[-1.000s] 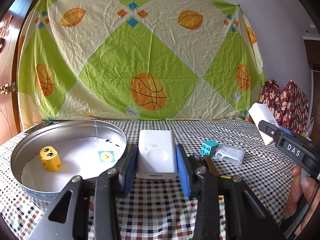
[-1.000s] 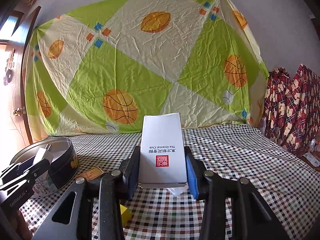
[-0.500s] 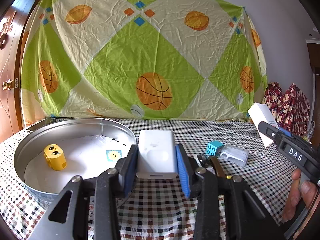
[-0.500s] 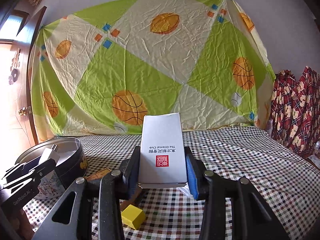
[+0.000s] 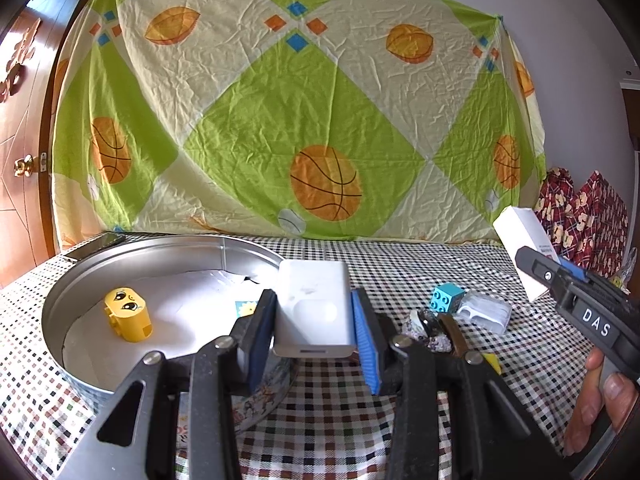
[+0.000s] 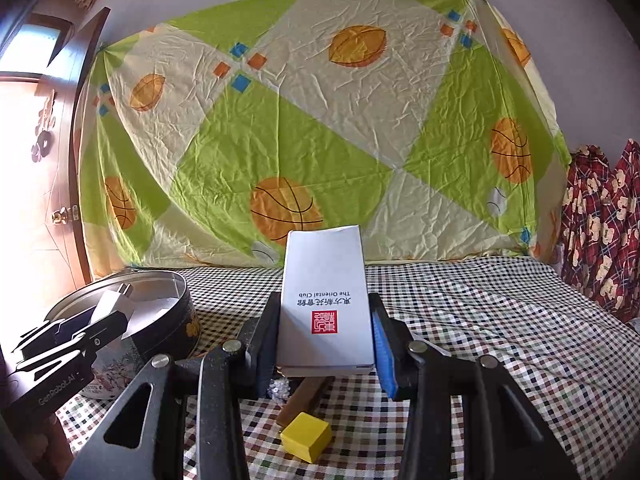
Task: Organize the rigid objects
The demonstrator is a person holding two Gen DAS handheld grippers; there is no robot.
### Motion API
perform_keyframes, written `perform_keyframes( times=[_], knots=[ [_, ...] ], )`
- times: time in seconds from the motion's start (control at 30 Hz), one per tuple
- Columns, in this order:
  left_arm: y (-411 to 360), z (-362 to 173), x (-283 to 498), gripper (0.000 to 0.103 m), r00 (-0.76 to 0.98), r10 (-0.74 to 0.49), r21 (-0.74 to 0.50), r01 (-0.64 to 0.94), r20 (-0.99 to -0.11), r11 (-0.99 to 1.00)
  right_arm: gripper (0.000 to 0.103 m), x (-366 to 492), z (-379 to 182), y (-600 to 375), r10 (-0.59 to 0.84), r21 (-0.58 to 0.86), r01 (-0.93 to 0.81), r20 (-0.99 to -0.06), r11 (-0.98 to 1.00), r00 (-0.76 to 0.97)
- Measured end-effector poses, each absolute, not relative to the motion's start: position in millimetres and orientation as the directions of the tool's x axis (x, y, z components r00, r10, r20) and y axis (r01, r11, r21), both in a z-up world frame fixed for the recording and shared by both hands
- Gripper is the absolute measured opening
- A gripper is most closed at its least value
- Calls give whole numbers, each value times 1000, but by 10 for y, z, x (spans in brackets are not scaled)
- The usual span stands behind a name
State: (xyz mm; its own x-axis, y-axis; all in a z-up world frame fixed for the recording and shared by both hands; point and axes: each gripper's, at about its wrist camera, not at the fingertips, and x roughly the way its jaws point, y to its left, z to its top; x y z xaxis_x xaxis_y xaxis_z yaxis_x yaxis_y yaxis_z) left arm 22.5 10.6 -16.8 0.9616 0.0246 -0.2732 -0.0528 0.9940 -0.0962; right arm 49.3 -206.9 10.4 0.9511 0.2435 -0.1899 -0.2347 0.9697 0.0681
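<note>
My left gripper (image 5: 313, 336) is shut on a white power bank (image 5: 314, 312), held above the near rim of a round metal tin (image 5: 160, 252). In the tin, on white paper, lies a yellow toy block with eyes (image 5: 128, 314). My right gripper (image 6: 325, 340) is shut on a white carton with a red seal (image 6: 325, 300), held above the checked tablecloth. That carton (image 5: 524, 236) and the right gripper (image 5: 576, 296) show at the right edge of the left wrist view. The tin (image 6: 160, 320) and the left gripper (image 6: 72, 344) show at the left of the right wrist view.
On the checked cloth lie a blue studded cube (image 5: 447, 297), a clear plastic case (image 5: 486, 312), a dark crumpled lump (image 5: 426, 330), a wooden stick (image 6: 306, 394) and a yellow cube (image 6: 306, 436). A phone (image 5: 96, 245) lies behind the tin. A patterned sheet (image 5: 300, 120) hangs behind the table.
Both views have shifted slightly. In the right wrist view the carton has moved left over the table, and the yellow cube and stick beneath it have come into fuller view. Both grips hold unchanged.
</note>
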Motion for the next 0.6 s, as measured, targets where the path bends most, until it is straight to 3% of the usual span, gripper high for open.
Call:
perform_keyframes(
  times=[0.6],
  knots=[
    [417,-167,193,37,960,63,-124,-100,-275,987,44,474,114,-1640,313,33,-313,-187,949,931]
  ],
)
